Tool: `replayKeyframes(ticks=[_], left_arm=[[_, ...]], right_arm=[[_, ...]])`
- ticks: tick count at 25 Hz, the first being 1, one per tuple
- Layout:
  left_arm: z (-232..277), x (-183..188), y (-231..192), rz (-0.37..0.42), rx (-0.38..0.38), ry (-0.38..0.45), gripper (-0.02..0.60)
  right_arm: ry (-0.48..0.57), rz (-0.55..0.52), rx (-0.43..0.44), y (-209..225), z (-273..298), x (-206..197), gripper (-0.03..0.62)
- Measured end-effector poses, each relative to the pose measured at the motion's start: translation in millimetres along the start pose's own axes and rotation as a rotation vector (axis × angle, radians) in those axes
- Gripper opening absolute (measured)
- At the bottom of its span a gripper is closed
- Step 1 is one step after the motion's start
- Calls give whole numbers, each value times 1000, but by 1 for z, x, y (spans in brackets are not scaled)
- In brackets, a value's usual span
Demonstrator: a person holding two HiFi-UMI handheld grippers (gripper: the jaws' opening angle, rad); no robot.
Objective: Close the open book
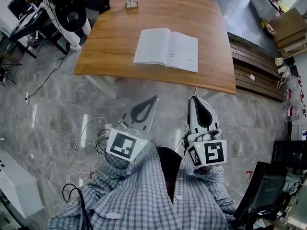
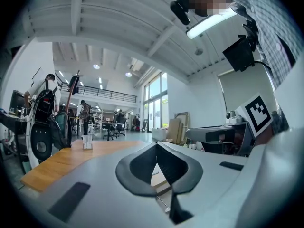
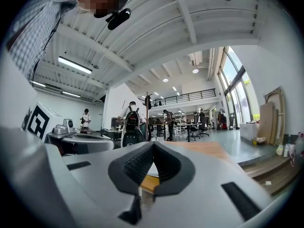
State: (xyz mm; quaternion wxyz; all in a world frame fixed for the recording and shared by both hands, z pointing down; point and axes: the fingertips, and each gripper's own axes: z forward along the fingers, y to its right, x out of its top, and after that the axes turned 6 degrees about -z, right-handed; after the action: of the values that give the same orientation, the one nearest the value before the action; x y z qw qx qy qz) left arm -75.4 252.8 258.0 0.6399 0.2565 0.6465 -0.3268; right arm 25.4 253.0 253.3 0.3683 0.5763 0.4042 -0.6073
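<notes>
Left claw [image 1: 153, 99]: mine, jaws pressed together, empty. Right claw [image 1: 194, 100]: same. Book [image 1: 166, 49]: lying open on table [image 1: 105, 51], well ahead of both (untouched, I judge). Status: nothing done; reach and page-flip left to do.

One counter [image 1: 115, 37] carries one open book [image 1: 166, 49] at 12 o'clock and one small rack [image 1: 131, 0] at 11 o'clock, on its far edge. Two grippers show near 6 o'clock, one left gripper [image 1: 154, 98] and one right gripper [image 1: 194, 98]. Each bears one marker cube, two in all: the left cube [image 1: 125, 146] and the right cube [image 1: 210, 153]. Two checked sleeves [image 1: 144, 195] belong to one person. Cardboard boxes [image 1: 290, 28] sit at 2 o'clock, too stacked to count. Two dark screens [image 1: 266, 186] stand at 4 o'clock. The right gripper view shows at least three people [image 3: 130, 118] standing far behind the counter.
</notes>
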Motion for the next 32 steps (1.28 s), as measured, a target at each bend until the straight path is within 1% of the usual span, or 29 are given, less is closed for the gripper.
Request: replayKeyframes(ticks=[9,14,16,20,23,27,32], left_arm=[[6,0,21,10,36,-2,9],[-7,-10,26,-7,99,-23,9],[-6,-17,26,-11,112,-28,9],[-9,-17,31,-8,117,-29,9],[-3,-23,31,-2,120,-32,9],[4,-26,21,-1,121,-43,9],[16,-26,8,-5,105,-29,9]], right_arm=[[11,32,21,20,-14,-2,20],[7,26,33,27,-30,-5,20],[5,21,34,32,-32,-11,20],[-7,0,40,30,-42,-13,20],[-13,12,50,33,-36,-23,20],[-15,52,46,37,-21,-27,20],[-18,34,38,38,-9,-29,20]])
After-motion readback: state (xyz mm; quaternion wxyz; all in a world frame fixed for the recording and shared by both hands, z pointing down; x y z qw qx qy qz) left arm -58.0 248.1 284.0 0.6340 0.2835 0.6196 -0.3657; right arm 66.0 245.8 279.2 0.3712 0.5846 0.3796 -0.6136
